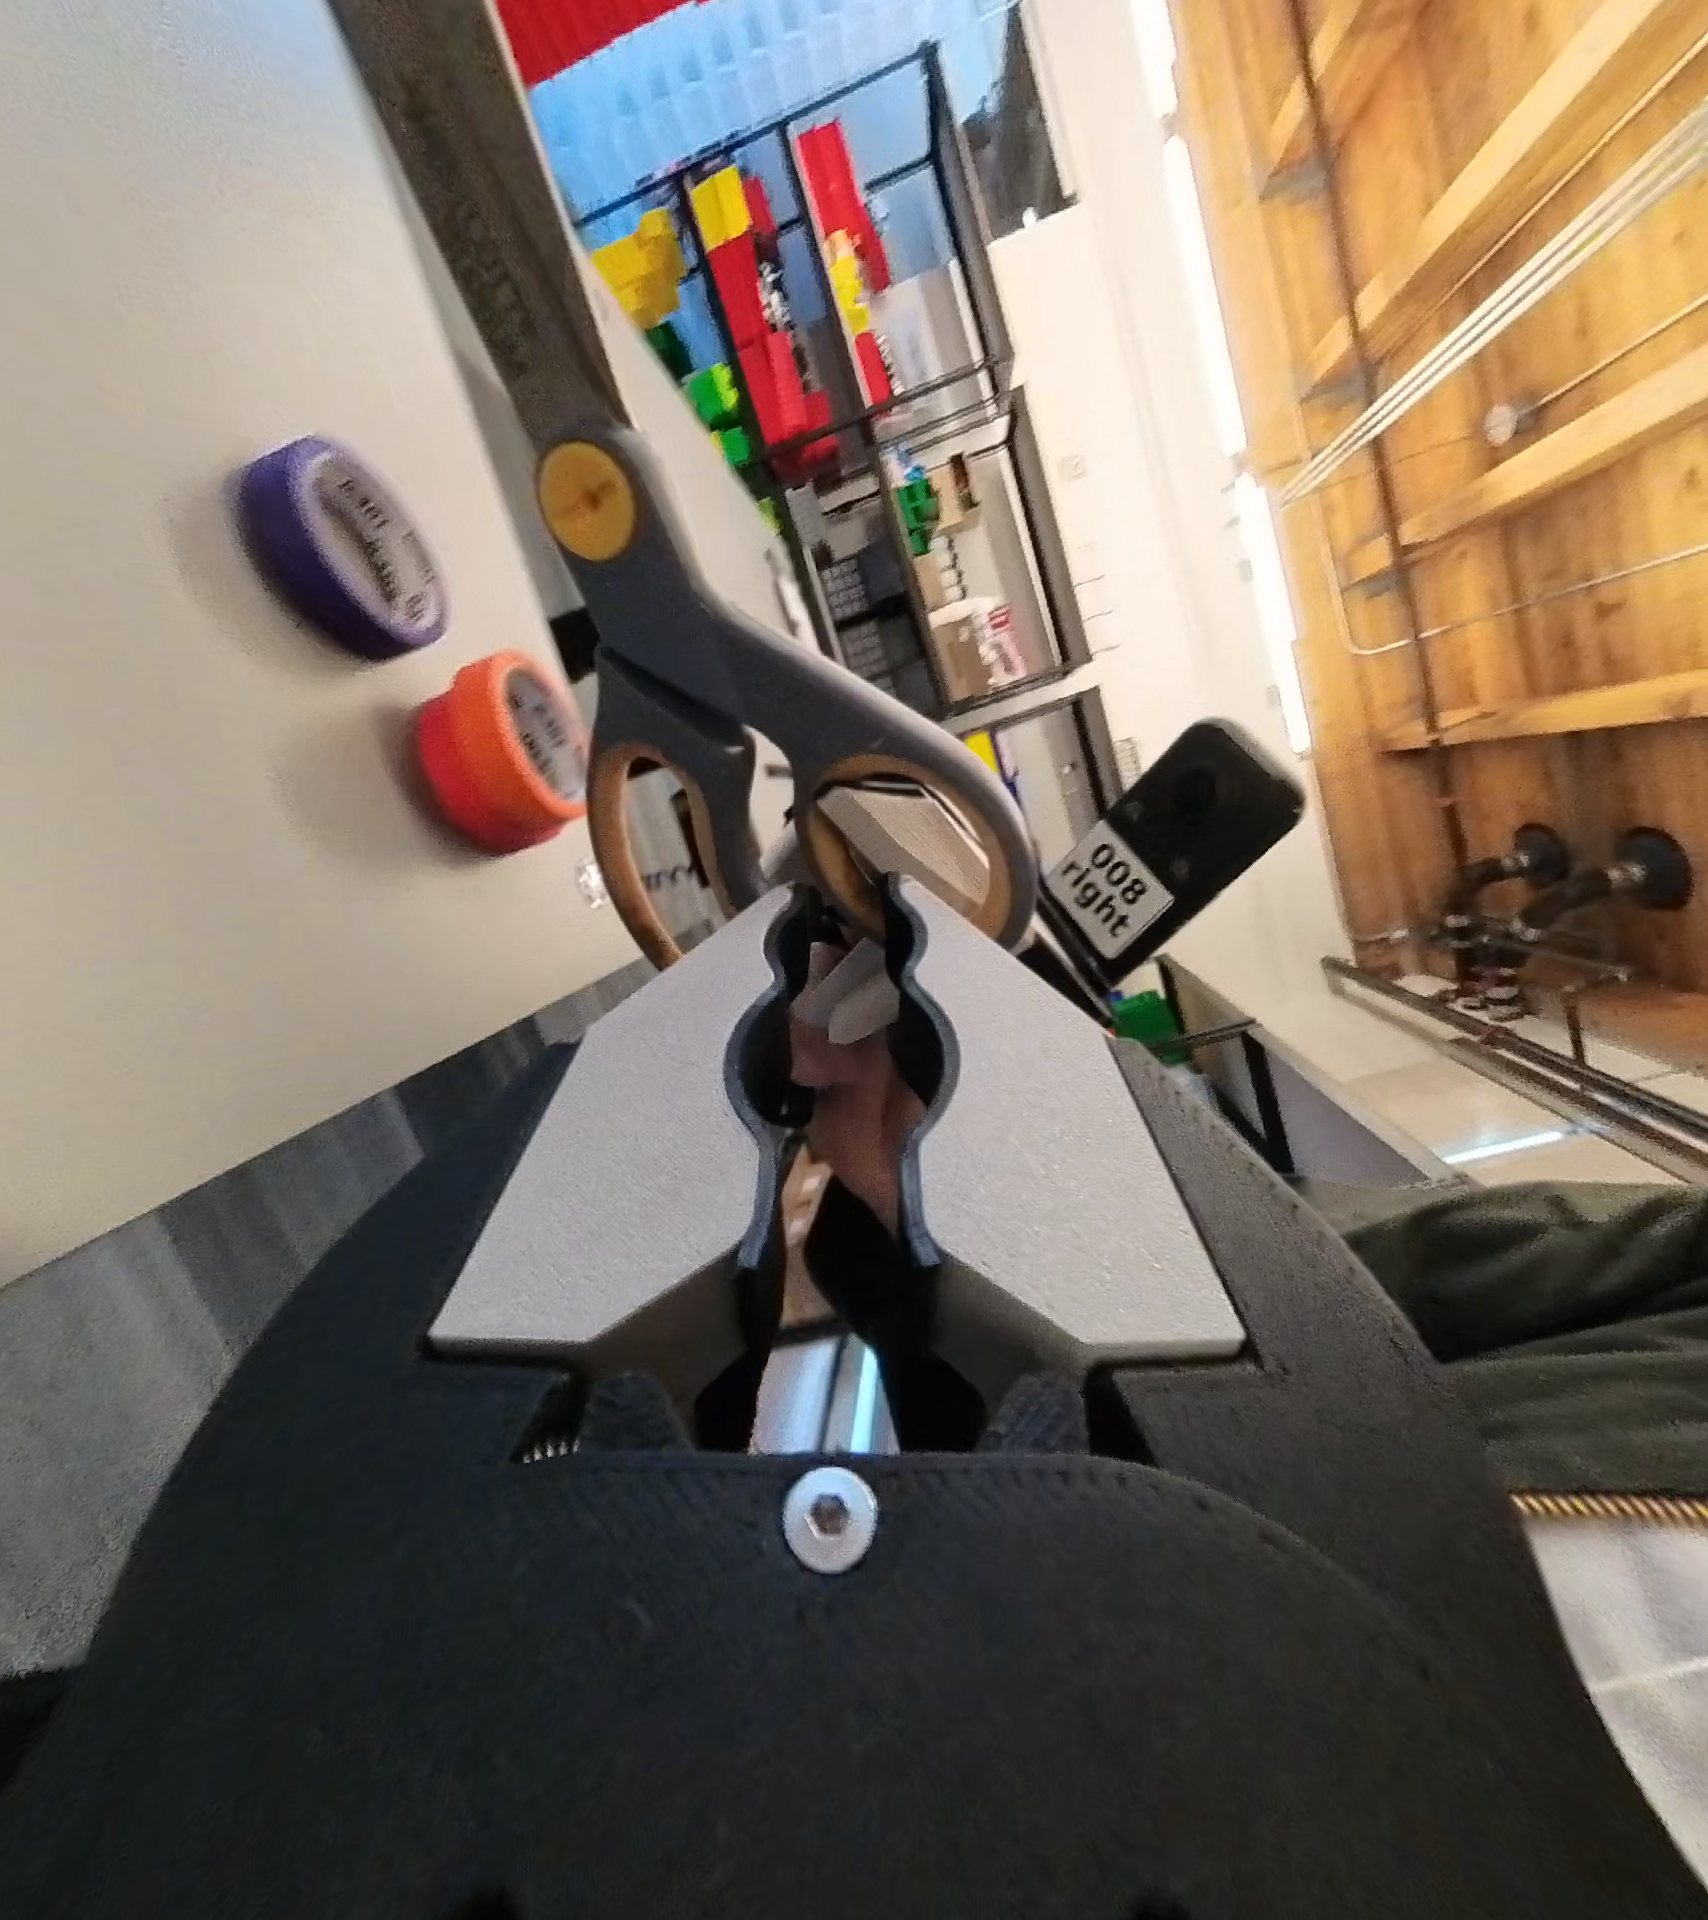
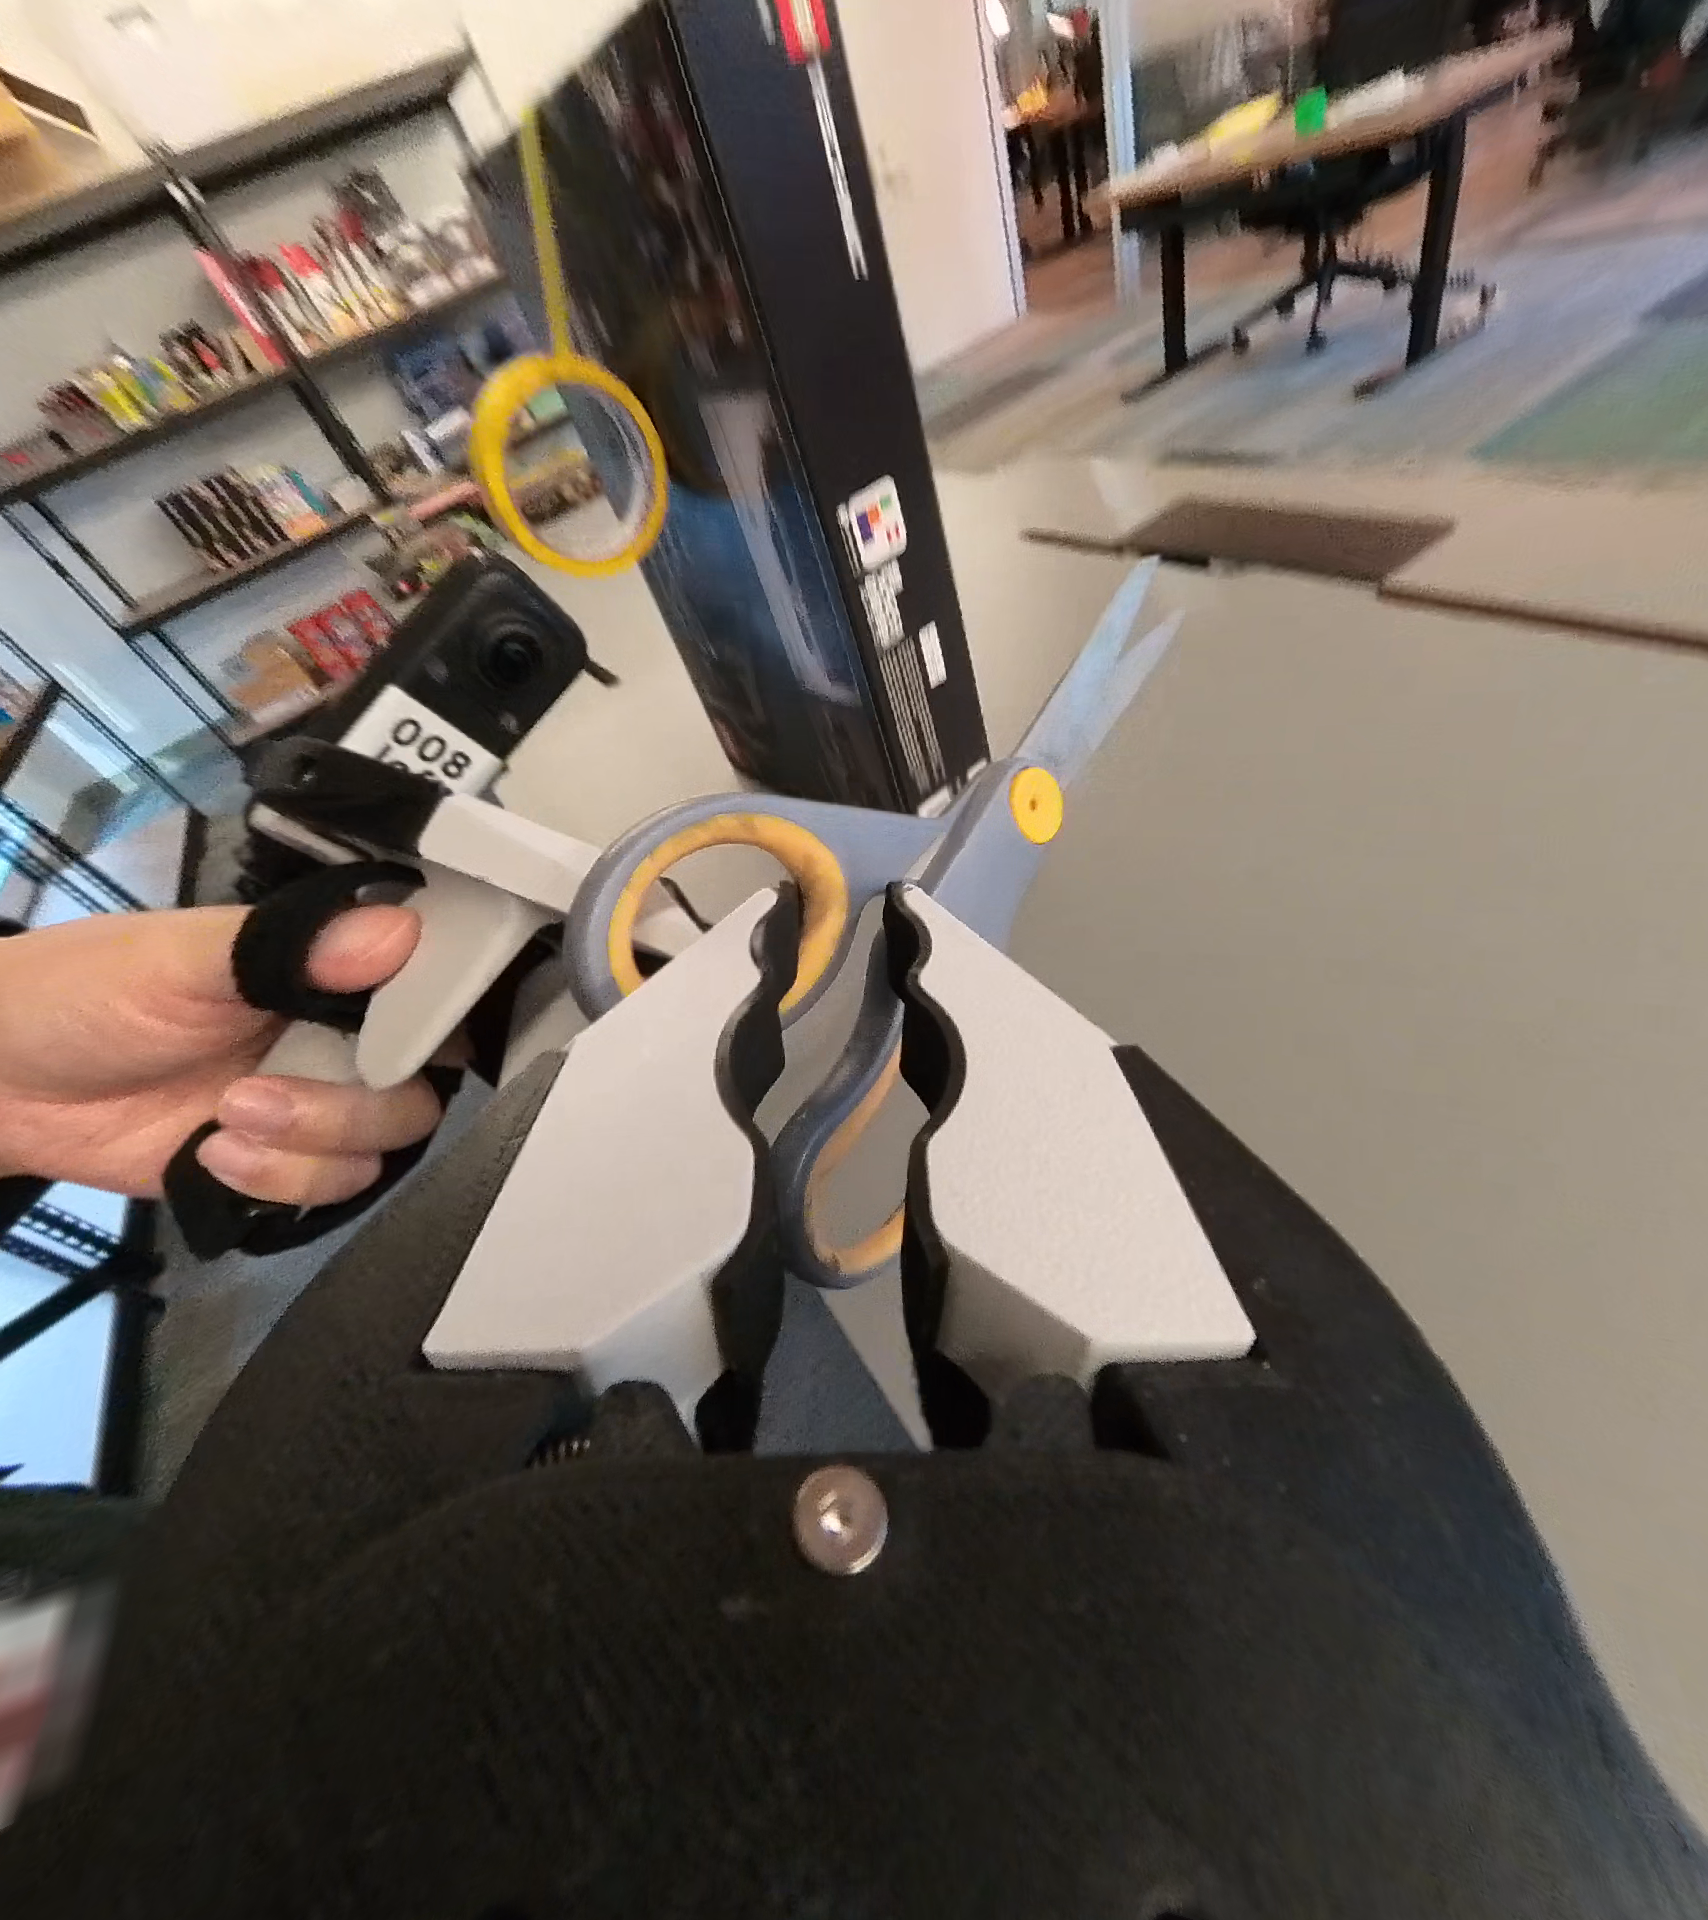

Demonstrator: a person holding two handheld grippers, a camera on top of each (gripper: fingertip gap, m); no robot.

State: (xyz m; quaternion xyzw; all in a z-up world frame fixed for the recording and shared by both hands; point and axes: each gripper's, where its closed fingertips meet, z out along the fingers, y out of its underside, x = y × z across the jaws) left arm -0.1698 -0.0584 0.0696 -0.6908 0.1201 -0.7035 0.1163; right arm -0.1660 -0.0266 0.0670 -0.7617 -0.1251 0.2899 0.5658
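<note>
Grey-handled scissors (image 2: 975, 842), yellow pivot, blades slightly parted: we find them held off the pale table (image 2: 1401, 987), tips pointing away from the right gripper (image 2: 834, 904).

Right gripper: jaws at a narrow gap, closed about the lower handle loop, which sits between the grey fingers (image 2: 1026, 1122).

Left gripper (image 1: 845, 904): jaws almost together, pinching the rim of the other loop (a finger of the right gripper appears to pass through that loop in the left wrist view).

Handling, in our judgement: a two-point hold like this wants even pressure on both loops, lest the blades swing or close.

Surroundings: purple tape roll (image 1: 341, 561) and orange tape roll (image 1: 497, 748) on the table; a thin yellow tape roll (image 2: 569, 478) dangling from its own strip; a tall black box (image 2: 777, 416) behind.
</note>
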